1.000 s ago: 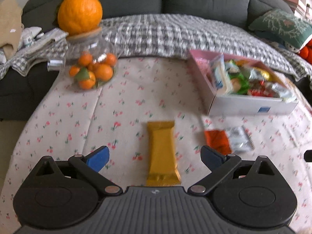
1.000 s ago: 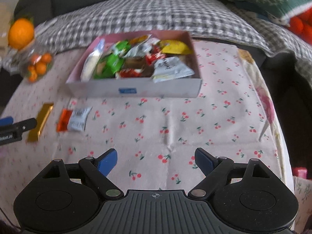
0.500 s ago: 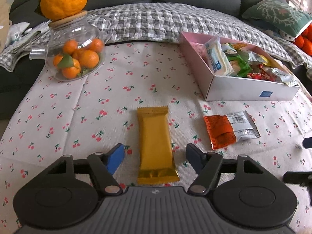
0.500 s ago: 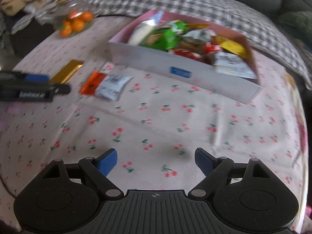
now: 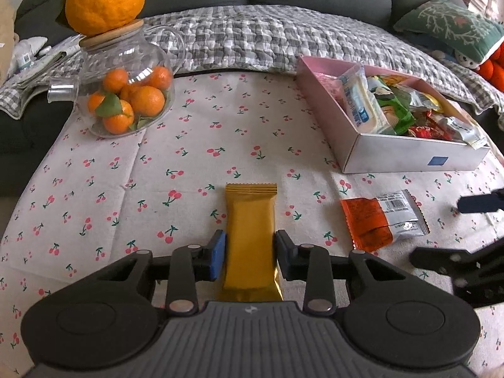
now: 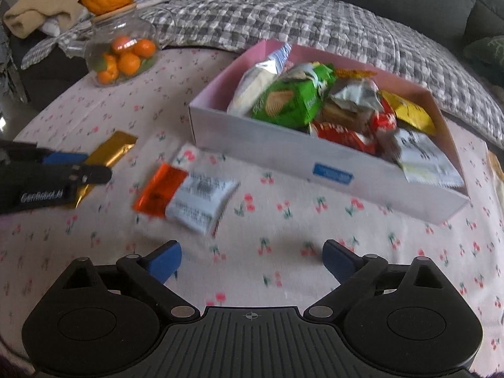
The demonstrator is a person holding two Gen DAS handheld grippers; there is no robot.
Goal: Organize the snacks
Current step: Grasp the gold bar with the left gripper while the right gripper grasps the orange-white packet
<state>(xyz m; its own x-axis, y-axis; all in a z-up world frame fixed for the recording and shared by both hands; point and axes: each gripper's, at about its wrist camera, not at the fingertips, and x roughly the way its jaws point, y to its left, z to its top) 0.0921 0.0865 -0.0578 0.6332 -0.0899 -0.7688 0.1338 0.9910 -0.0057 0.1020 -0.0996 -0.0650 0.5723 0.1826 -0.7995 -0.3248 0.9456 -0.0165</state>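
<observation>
A gold snack bar (image 5: 250, 233) lies lengthwise on the cherry-print tablecloth. My left gripper (image 5: 250, 253) is shut on the gold bar's near half, fingers touching both long sides. An orange-and-silver snack packet (image 5: 382, 219) lies to the right of it, also seen in the right wrist view (image 6: 186, 200). A pink-lined white box (image 5: 403, 159) full of several snack packets stands at the right. My right gripper (image 6: 252, 260) is open and empty, above the cloth just short of the packet. The left gripper shows at the left edge of the right wrist view (image 6: 63, 173), on the gold bar (image 6: 108, 151).
A glass teapot (image 5: 126, 94) of small oranges with a big orange (image 5: 105, 0) on its lid stands at the back left. A grey checked blanket (image 5: 267, 37) and a dark sofa lie behind the table. A green cushion (image 5: 450, 28) is at the far right.
My left gripper came down and closed its fingers onto the gold bar. My right gripper swung left and nearer to the orange-and-silver packet, still open.
</observation>
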